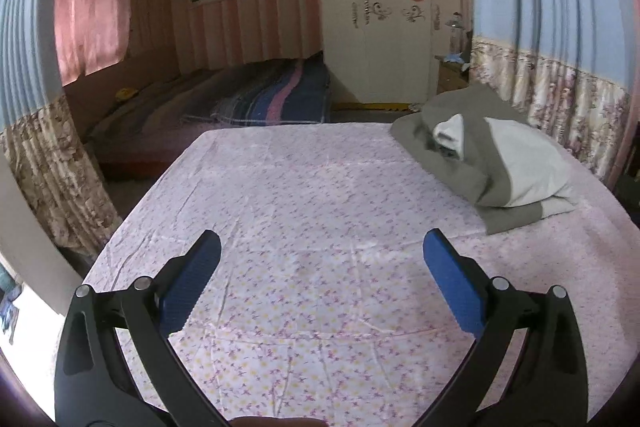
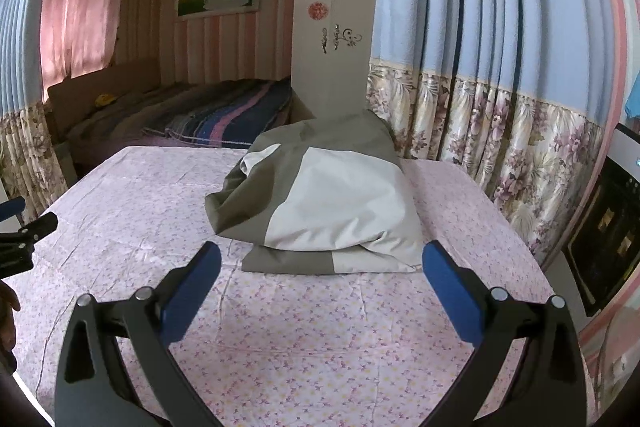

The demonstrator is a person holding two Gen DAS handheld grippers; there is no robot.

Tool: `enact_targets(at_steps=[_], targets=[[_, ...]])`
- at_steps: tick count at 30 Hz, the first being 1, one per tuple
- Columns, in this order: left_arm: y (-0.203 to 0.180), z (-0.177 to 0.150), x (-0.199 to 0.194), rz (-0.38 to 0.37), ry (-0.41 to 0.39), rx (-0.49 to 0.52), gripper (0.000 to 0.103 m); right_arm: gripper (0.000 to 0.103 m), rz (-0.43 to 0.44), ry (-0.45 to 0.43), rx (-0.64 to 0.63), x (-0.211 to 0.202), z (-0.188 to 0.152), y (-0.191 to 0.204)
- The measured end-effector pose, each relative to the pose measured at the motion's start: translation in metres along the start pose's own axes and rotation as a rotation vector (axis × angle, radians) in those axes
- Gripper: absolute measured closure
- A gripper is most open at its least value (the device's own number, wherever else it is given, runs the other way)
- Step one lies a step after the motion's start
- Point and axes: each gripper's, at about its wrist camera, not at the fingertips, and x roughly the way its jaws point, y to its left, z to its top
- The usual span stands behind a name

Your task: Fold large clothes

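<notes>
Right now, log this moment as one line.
left gripper: open, empty | right gripper: open, empty | garment: heaped on bed, untouched

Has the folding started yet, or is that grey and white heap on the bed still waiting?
Nothing looks done: the garment lies in a rumpled heap on the bed. Nothing is in hand either; the left tongs and right tongs are both open and empty, short of the heap. All the work is left: grasp it, spread it flat, then fold.

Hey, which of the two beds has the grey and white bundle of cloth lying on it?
The near bed with the pink floral sheet, under both open grippers, holds the grey and white cloth. The far bed carries only a striped blanket.
</notes>
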Motion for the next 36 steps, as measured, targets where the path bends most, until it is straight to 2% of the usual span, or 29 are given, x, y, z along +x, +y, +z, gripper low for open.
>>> enact_targets(at_steps=[8, 36], targets=[[-0.0036, 0.0072, -0.0066, -0.037, 0.009, -0.032, 0.003, 0.002, -0.004, 0.005, 0.014, 0.0004, -0.0025, -0.0042], [-0.0031, 0.0067, -0.0104, -0.011, 0.009, -0.031, 0.003, 0.002, -0.008, -0.004, 0.016, -0.0012, -0.0016, -0.0059]])
